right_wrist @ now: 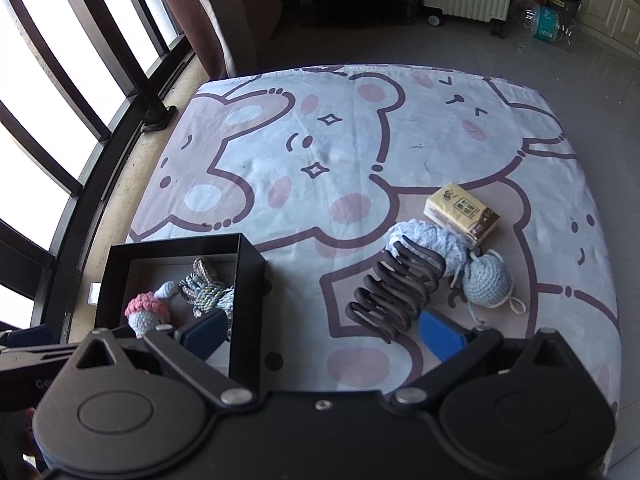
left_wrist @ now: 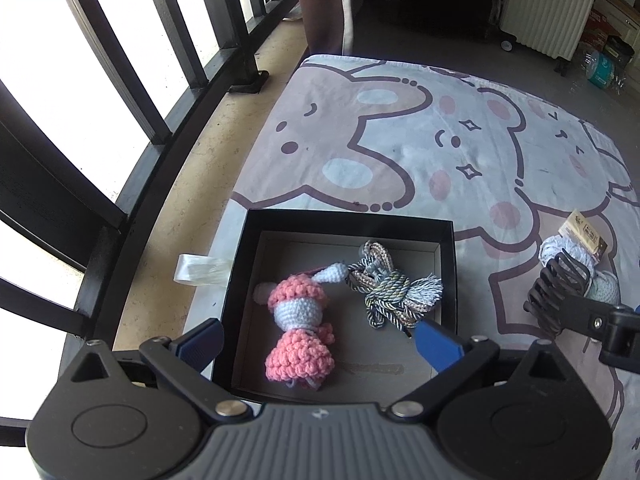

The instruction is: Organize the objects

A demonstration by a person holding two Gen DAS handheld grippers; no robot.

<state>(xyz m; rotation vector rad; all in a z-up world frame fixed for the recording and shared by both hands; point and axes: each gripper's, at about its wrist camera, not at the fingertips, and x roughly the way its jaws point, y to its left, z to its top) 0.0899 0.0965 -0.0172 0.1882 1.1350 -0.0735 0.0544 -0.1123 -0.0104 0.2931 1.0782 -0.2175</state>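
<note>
While hovering over the black box, left gripper had its blue pads spread wide with nothing pinched between them. Pink crochet doll lay flat inside the box, right in the gap between the two fingers but not touched by either. Knotted cord bundle sat beside the doll in the same box, just ahead of the right-hand blue finger; contact hard to call from that angle. Over on the bear-print blanket, right gripper also stood fully apart, gripping nothing. Dark brown claw hair clip rested on the blanket just in front of its right-hand finger, close to the tip, looked like maybe brushing it. Pale blue yarn and a little blue crochet ball lay just behind the clip, tissue pack past those. Box stood off to the left of that gripper, near its other finger.
</note>
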